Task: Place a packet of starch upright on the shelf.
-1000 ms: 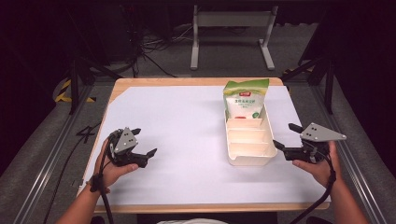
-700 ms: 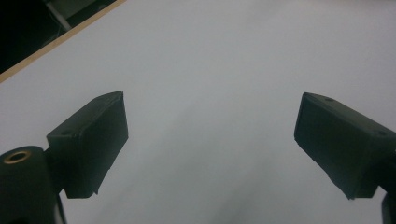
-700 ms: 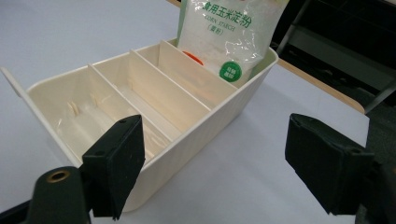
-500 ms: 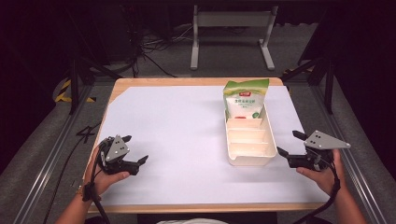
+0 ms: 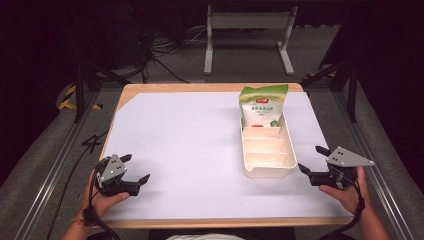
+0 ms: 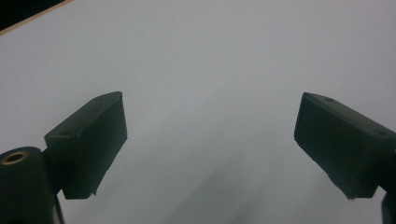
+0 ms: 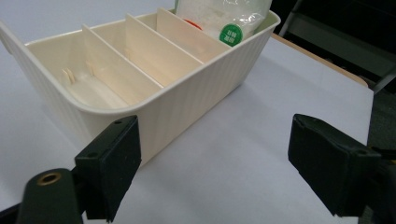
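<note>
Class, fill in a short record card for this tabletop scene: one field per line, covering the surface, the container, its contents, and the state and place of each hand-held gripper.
Surface: wooden table under a white sheet
Container: cream ribbed plastic tray with dividers, right of centre
Contents: green-and-white sealed pouch upright in the far compartment; the other compartments look empty
Left gripper: jaws open, holding nothing, near the front left of the sheet
Right gripper: jaws open, holding nothing, just right of the tray's near end, not touching it
</note>
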A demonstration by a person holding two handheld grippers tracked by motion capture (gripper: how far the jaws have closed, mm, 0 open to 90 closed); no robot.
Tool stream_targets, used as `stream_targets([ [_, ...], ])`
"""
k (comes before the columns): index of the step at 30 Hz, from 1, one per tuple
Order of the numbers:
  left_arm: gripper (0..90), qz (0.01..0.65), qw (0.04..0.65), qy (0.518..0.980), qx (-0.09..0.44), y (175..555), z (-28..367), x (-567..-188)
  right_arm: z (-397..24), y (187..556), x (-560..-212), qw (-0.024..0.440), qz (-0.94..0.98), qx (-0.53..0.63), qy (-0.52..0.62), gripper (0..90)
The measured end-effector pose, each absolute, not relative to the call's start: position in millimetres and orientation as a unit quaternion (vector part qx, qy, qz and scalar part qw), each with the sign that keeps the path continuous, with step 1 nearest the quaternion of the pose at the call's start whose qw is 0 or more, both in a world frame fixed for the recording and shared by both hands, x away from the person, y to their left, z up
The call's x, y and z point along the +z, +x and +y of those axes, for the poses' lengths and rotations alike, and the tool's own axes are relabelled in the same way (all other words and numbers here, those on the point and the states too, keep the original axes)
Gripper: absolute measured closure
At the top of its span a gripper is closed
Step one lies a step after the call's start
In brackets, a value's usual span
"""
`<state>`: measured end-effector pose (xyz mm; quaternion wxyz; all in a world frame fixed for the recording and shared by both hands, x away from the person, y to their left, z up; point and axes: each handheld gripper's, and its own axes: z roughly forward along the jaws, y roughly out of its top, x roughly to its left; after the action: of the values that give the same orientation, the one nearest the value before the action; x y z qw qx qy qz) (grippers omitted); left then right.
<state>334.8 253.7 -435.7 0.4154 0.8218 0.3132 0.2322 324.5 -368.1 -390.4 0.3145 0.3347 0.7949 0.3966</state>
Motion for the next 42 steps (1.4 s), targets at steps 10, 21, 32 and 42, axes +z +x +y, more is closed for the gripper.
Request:
stream_targets([
  [10,10.6,0.339,0.460,0.790,0.220,331,270,-450,-377,325,-421,0.309,0.781,0.407,0.360,17.1],
  [21,10.8,0.329,0.464,0.793,0.219,325,265,-448,-379,323,-431,0.306,0.789,0.396,0.357,16.7],
  [32,10.9,0.326,0.463,0.794,0.220,329,266,-449,-377,322,-431,0.304,0.790,0.395,0.357,16.8],
  [42,11.4,0.326,0.469,0.795,0.203,336,261,-449,-376,318,-433,0.294,0.797,0.392,0.352,17.6],
])
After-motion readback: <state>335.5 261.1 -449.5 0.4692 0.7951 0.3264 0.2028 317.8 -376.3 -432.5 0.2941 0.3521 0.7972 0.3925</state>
